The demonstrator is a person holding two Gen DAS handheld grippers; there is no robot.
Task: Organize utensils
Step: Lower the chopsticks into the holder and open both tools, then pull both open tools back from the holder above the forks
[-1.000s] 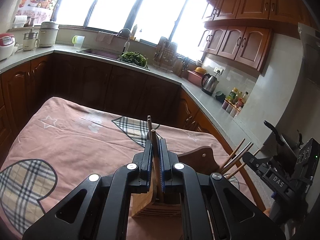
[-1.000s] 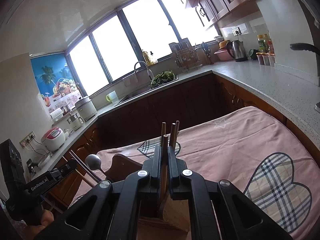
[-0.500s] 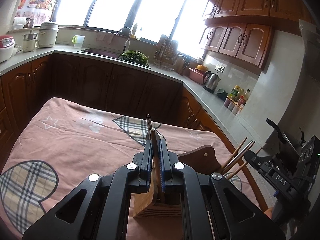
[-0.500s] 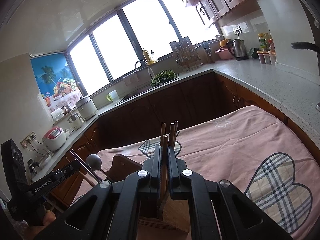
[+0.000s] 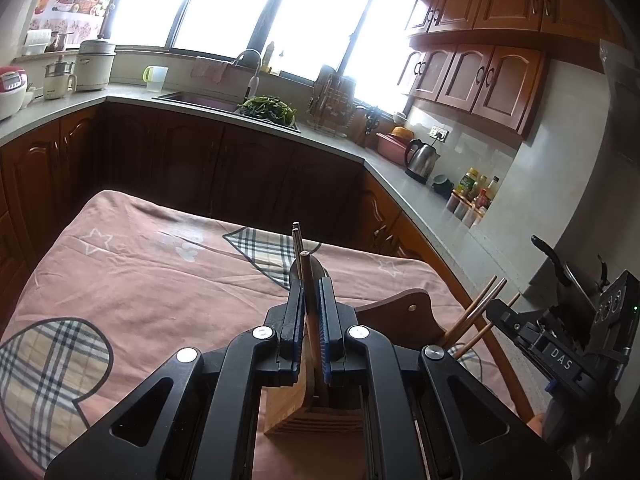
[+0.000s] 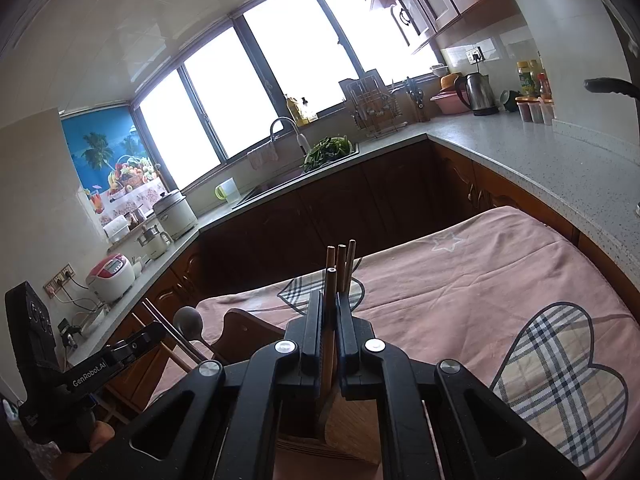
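Both tongs are clamped shut on chopsticks: the left gripper [image 5: 310, 308] pinches a few chopsticks [image 5: 306, 276], the right gripper [image 6: 330, 320] a bundle of four or so [image 6: 340, 264], both poised above the wooden holder [image 5: 316, 416] on the pink tablecloth [image 5: 160, 280]. Light, stiff and slick, the sticks look likely to swivel or slip unless gripped mid-shaft. Both hands tilt gently downward, side by side; whether the lower tips already sit in the slots I can't quite see.

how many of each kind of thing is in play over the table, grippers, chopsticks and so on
hand-held gripper: 2, the left hand-held gripper and the right hand-held gripper, both shut
left chopsticks: 3 ends showing
right chopsticks: 4 ends showing
wooden holder: 1
total: 10
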